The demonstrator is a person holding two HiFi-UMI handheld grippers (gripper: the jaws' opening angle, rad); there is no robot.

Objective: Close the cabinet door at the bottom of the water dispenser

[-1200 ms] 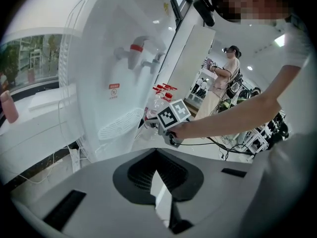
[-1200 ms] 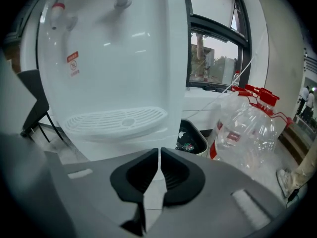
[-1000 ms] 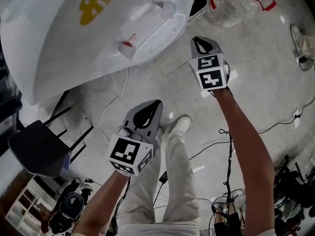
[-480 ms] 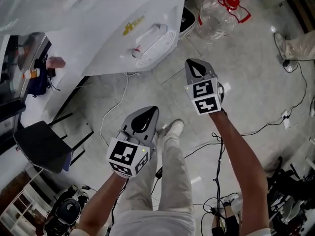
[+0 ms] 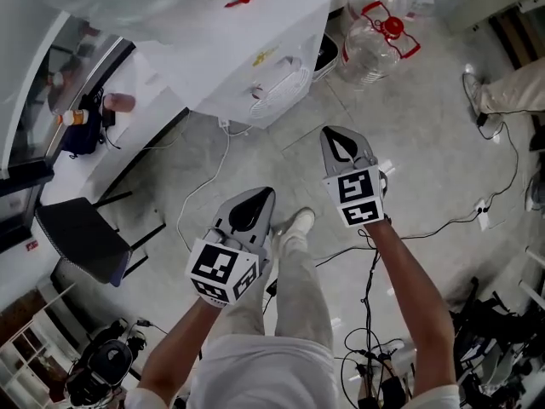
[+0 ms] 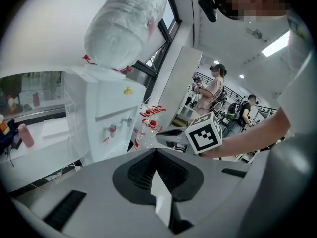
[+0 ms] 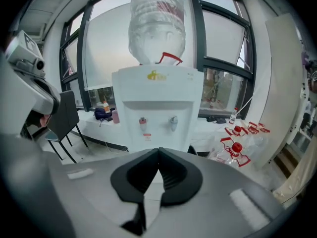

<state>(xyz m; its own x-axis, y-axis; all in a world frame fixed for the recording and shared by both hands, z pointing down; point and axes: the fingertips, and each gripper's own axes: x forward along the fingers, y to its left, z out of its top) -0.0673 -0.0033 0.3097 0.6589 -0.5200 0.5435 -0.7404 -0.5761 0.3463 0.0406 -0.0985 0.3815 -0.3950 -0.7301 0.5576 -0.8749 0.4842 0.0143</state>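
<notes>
Floor: grey tiles [image 5: 426, 143] w/ cables [image 5: 204, 181] trailing; black chair [image 5: 81, 237] off to the left.
Dispenser: white water dispenser [image 5: 255, 49], big bottle on top, taps facing the person, well apart from both grippers.
Cabinet door: at the dispenser's base. The right gripper view hides it behind the gripper's own body and the head view looks down from above, so can't tell if it's shut.
Left gripper [image 5: 260, 192]: jaws pressed together, nothing btwn them, held in the air and aimed toward the dispenser.
Right gripper [image 5: 334, 131]: same – jaws pressed together, empty.
Why so: prob. closed tips suit a push on a door, no grasp needed.
Spare bottles [image 5: 375, 45]: red-capped, just right of the dispenser.
</notes>
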